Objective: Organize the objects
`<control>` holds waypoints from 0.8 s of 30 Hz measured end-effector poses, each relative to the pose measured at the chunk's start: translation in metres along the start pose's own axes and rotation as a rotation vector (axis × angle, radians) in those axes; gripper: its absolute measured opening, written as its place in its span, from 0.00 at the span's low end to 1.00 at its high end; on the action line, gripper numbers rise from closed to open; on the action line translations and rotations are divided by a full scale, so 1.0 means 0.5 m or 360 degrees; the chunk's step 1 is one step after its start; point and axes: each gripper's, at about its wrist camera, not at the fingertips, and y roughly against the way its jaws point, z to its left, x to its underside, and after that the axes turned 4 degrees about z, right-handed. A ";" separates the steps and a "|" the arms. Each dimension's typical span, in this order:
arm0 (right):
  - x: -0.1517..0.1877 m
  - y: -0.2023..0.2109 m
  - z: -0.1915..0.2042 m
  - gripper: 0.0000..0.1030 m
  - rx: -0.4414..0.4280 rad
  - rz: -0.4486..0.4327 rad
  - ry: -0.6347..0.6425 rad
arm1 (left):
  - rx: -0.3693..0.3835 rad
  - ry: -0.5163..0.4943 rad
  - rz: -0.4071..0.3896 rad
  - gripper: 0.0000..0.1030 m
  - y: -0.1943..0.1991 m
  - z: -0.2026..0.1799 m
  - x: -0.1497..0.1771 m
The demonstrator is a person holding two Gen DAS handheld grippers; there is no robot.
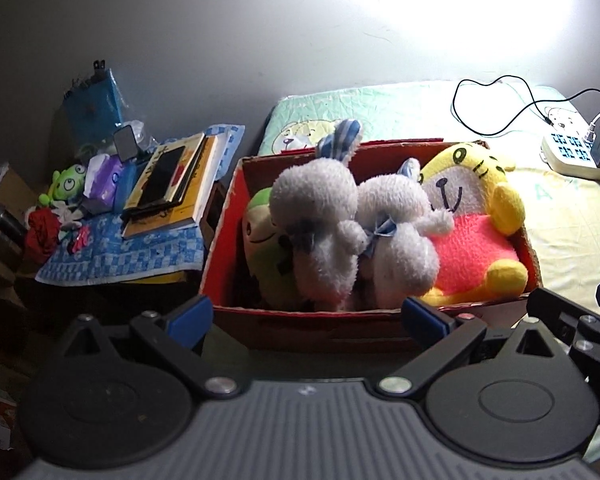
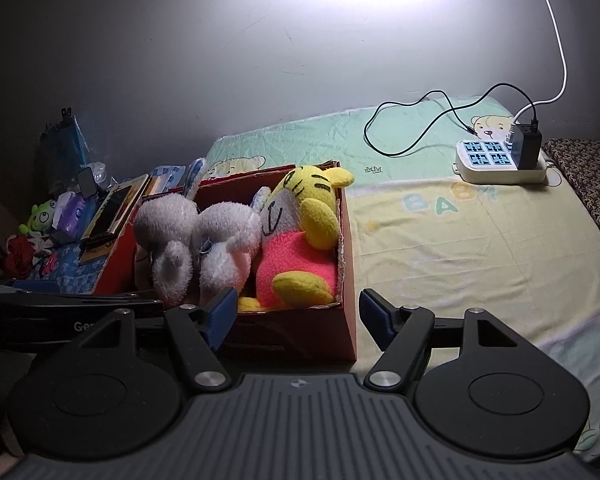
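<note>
A red cardboard box [image 1: 228,248] [image 2: 350,264] stands on the bed and holds soft toys. A white plush rabbit [image 1: 340,232] [image 2: 196,240] lies across the middle. A yellow tiger plush in a pink shirt [image 1: 476,232] [image 2: 300,248] fills the right side, and a green plush [image 1: 260,236] is wedged at the left. My left gripper [image 1: 308,318] is open in front of the box's near wall. My right gripper [image 2: 298,312] is open at the box's near right corner. Neither holds anything.
A side table with a blue checked cloth [image 1: 132,252] carries books [image 1: 172,184], a tissue pack [image 1: 106,180], a green toy [image 1: 66,184] and red fabric. A white power strip [image 2: 500,160] with cables lies on the bed sheet [image 2: 460,240] to the right.
</note>
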 end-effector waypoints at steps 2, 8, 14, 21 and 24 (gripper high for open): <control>0.000 -0.006 0.000 0.68 0.0015 0.0001 -0.0008 | 0.0015 0.0006 0.0004 0.98 -0.008 0.004 -0.002; 0.000 -0.020 -0.008 0.68 0.0063 0.0001 -0.0095 | 0.0050 0.0001 0.0025 0.98 -0.037 0.006 0.001; 0.008 -0.038 -0.012 0.67 0.0059 0.0038 -0.0141 | 0.0119 0.0012 0.0069 0.98 -0.077 0.000 0.016; 0.010 -0.050 -0.006 0.67 0.0072 0.0067 -0.0141 | 0.0118 -0.0025 0.0055 0.97 -0.085 -0.004 0.018; 0.007 -0.049 -0.003 0.67 0.0061 0.0053 -0.0143 | 0.0122 -0.0017 0.0057 0.97 -0.088 0.006 0.013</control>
